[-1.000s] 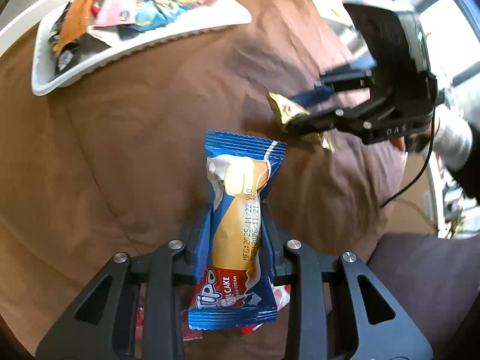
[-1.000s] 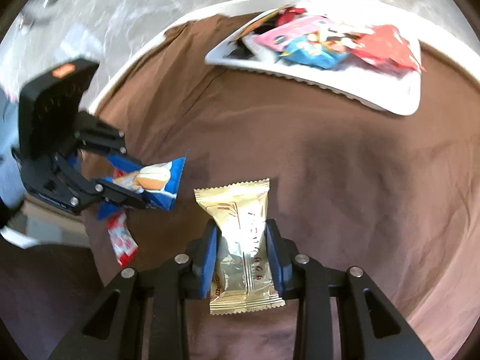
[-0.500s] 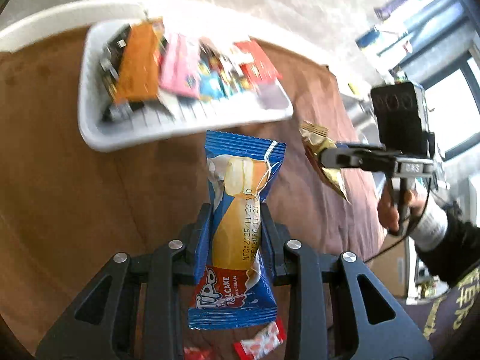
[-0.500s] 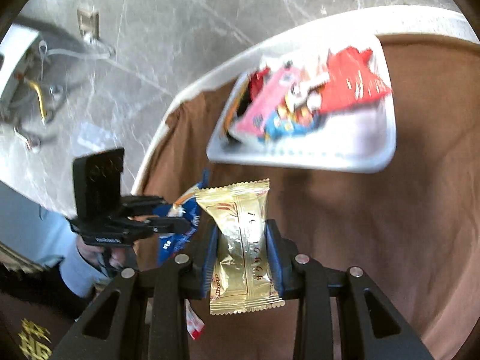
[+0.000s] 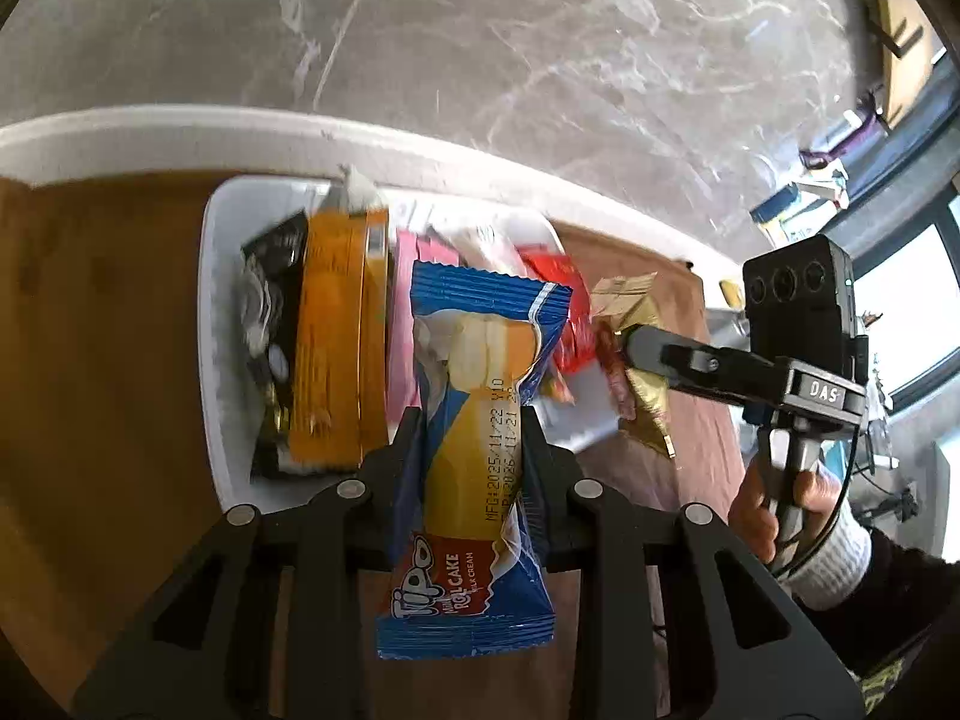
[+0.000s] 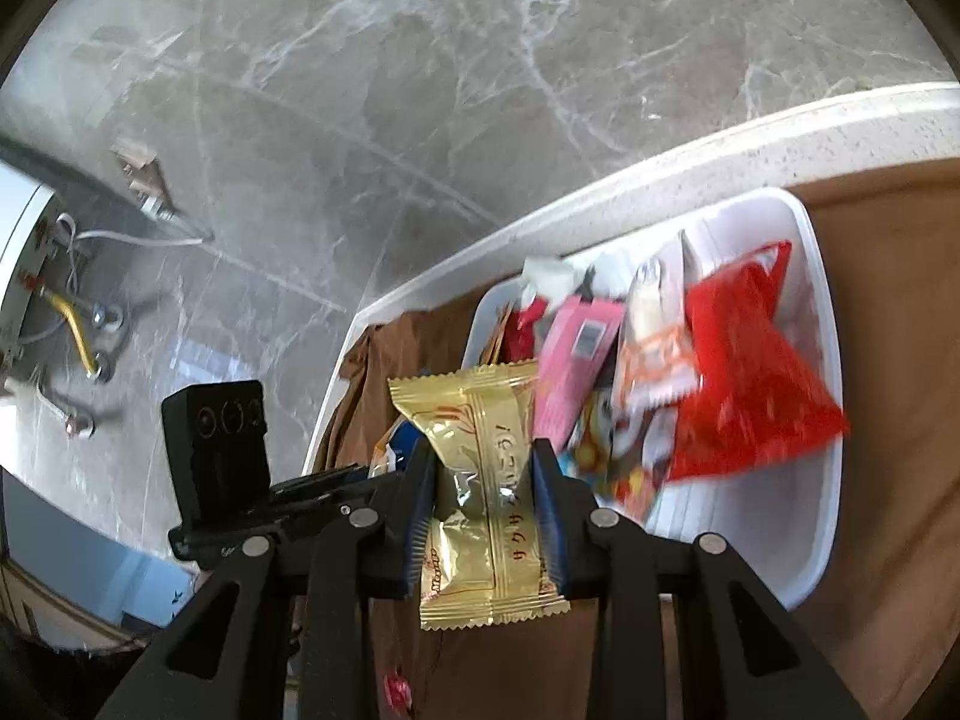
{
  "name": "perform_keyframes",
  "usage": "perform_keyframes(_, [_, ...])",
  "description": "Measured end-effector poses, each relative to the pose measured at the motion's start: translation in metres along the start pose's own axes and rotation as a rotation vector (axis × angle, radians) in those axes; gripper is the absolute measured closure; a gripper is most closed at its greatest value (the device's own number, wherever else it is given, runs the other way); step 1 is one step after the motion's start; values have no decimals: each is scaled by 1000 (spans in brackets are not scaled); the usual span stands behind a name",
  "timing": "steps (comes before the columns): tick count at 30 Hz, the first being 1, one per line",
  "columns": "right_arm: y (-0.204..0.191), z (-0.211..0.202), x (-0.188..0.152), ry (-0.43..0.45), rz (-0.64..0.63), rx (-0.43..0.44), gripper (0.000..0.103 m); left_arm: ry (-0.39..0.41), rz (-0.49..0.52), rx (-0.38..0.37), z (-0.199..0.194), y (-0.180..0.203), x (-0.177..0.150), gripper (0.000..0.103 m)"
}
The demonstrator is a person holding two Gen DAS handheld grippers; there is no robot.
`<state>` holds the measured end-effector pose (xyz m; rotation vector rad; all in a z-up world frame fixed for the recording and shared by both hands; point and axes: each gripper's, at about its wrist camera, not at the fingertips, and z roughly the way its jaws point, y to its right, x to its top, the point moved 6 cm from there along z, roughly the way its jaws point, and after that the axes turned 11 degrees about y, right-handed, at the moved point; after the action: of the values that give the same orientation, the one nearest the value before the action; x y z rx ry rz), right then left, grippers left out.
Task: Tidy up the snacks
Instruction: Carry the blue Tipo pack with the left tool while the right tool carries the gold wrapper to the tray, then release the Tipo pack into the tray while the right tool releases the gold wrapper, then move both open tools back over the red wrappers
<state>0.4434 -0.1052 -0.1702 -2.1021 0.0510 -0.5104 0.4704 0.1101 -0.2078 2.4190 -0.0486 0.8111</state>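
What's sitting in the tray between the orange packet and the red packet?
In the left wrist view, a pink packet lies between the orange packet and the red packet in the white tray, partly hidden by the blue roll cake packet.

Blue-orange cake wrapper (image 5: 474, 438); gold wrapper (image 6: 480, 492); white tray (image 6: 822, 420); brown cloth (image 5: 102, 348); grey marbled floor (image 6: 420, 90).
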Motion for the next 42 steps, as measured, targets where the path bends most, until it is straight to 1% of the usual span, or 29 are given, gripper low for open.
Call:
perform_keyframes(5, [9, 14, 16, 27, 11, -35, 69, 23, -6, 33, 20, -7, 18, 76])
perform_keyframes(9, [18, 24, 25, 46, 17, -68, 68, 35, -26, 43, 33, -12, 26, 76])
perform_keyframes(11, [19, 28, 27, 43, 14, -74, 68, 32, -17, 54, 40, -12, 28, 75])
perform_keyframes(15, [22, 33, 26, 44, -6, -102, 67, 40, 21, 100, 51, -11, 32, 75])
perform_keyframes(16, [22, 33, 25, 45, -11, -112, 66, 45, 31, 107, 53, -10, 33, 74])
perform_keyframes(17, [22, 34, 25, 44, -16, -118, 61, 47, 43, 117, 55, -8, 34, 74])
perform_keyframes(18, [22, 34, 25, 46, -20, -123, 55, 49, 56, 126, 56, -7, 35, 73])
perform_keyframes(19, [22, 33, 26, 53, -23, -130, 51, 53, 76, 142, 58, -5, 36, 66])
perform_keyframes(20, [21, 32, 27, 59, -30, -133, 46, 64, 97, 155, 57, -2, 38, 60])
perform_keyframes(21, [19, 30, 28, 70, -45, -143, 43, 73, 112, 162, 57, -1, 39, 51])
perform_keyframes(26, [11, 21, 33, 100, -98, -161, 42, 114, 190, 191, 50, 13, 45, 50])
perform_keyframes(31, [1, 9, 32, 120, -143, -169, 42, 139, 260, 213, 40, 28, 47, 50])
perform_keyframes(35, [-9, -1, 26, 122, -176, -173, 41, 145, 309, 233, 30, 38, 41, 50])
perform_keyframes(42, [-23, -18, 4, 100, -234, -190, 41, 143, 349, 247, 9, 47, 23, 50])
